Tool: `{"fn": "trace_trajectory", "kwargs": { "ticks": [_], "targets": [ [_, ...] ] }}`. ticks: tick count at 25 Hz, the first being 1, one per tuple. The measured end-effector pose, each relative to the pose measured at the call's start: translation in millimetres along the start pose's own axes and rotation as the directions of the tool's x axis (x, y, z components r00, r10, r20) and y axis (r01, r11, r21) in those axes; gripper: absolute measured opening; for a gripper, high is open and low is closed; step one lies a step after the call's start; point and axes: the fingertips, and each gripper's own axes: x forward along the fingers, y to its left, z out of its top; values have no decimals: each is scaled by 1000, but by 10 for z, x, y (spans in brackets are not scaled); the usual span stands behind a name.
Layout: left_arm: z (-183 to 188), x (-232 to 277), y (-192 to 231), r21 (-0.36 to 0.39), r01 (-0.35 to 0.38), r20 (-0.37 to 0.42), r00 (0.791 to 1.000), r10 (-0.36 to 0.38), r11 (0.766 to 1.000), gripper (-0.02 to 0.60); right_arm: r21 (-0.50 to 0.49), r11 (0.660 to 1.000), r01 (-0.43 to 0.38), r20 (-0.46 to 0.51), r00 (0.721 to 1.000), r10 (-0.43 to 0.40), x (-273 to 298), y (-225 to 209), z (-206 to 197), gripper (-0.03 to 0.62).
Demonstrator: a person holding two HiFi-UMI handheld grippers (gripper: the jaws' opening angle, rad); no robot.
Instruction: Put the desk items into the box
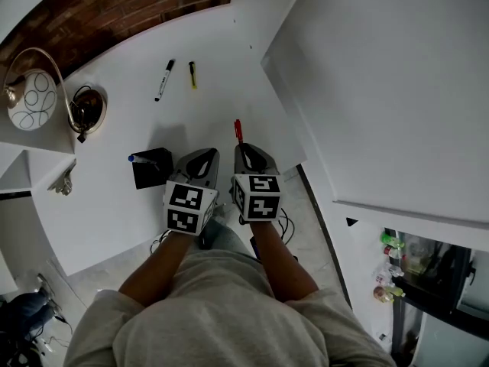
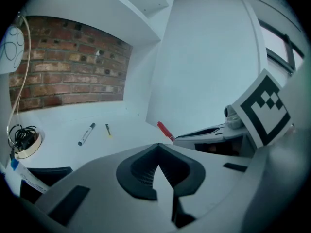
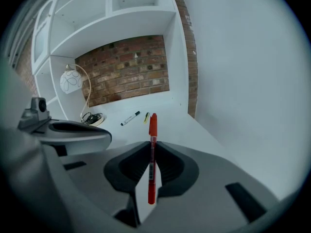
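Note:
My right gripper [image 1: 246, 148] [image 3: 151, 147] is shut on a red pen [image 1: 238, 131] [image 3: 152, 154], which sticks out forward past the fingertips above the white desk [image 1: 114, 205]. Close beside it on the left, my left gripper [image 1: 205, 154] [image 2: 158, 165] is shut with nothing between its jaws. Left of that gripper stands a small black box [image 1: 151, 168] with a blue pen [image 1: 134, 159] poking out of it. Farther back on the desk lie a white marker [image 1: 164, 79] [image 3: 130, 118] [image 2: 86, 134] and a short yellow item [image 1: 192, 75] [image 3: 146, 117] [image 2: 108, 129].
A round white lamp [image 1: 32, 99] on a curved gold stem stands at the far left, its base [image 1: 86, 109] wrapped with a coiled cable. A brick wall [image 1: 130, 6] backs the desk. A white wall panel [image 1: 382, 90] closes off the right side.

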Motion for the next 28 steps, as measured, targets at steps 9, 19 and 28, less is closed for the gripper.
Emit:
{"fn": "trace_trajectory", "kwargs": {
  "ticks": [9,19,28],
  "targets": [
    [361,-229,-23,54,-3,71,997,-1,999,5,-42,999,15,176,984,-7,-275,143,409,52],
    [612,-435,-53,79,-27,135,991,16,997,5,-49,999,2,315,949,13,-564,233,695,52],
    [701,-630,-21,71,-66,188,981,52,995,5,-84,996,-32,382,922,61,-677,420,818,52]
  ]
}}
